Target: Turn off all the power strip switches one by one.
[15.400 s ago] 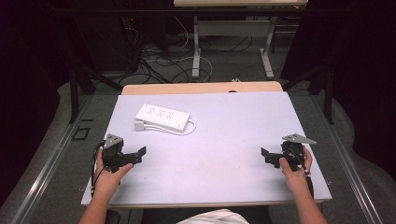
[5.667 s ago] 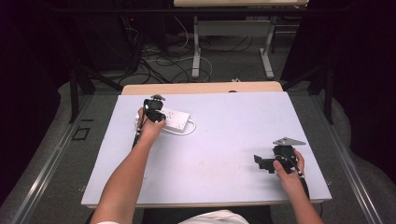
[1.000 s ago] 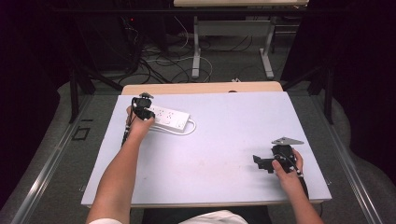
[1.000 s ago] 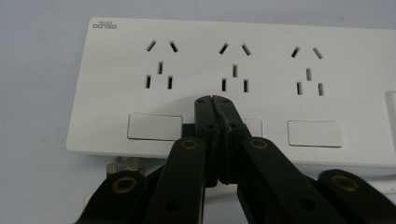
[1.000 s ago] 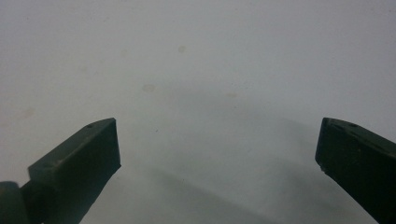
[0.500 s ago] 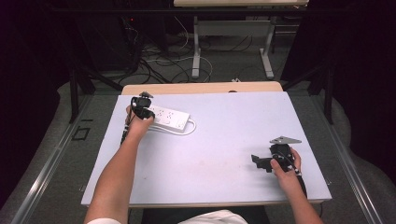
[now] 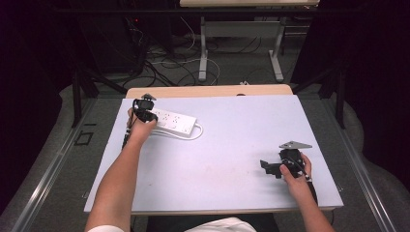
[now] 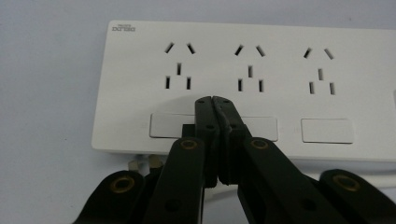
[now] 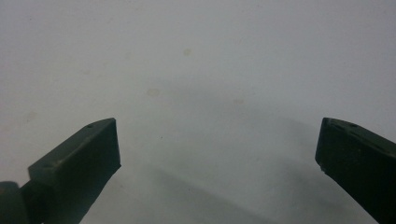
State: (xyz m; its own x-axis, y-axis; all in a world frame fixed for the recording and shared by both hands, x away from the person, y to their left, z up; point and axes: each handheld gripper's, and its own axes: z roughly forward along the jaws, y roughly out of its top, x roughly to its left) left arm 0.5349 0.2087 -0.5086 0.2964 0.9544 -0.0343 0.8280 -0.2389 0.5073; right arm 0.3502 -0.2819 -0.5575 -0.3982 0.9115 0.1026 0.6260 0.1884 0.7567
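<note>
Your left gripper (image 8: 212, 99): jaws pressed together, tips over the strip (image 8: 280, 56) between two switches, far-left of table (image 7: 232, 145). Your right gripper (image 7: 269, 166): jaws spread wide, low over bare table near right

Cables (image 7: 164, 63) tangle on the floor beyond the table (image 7: 232, 159).

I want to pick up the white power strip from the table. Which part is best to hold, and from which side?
Probably grip the power strip across its narrow width near the middle, coming straight down from above. It lies flat on the table, long and slim, so both long edges are free. Avoid the cord looping at its right end. The left hand-held gripper, jaws shut, is already over it.
</note>
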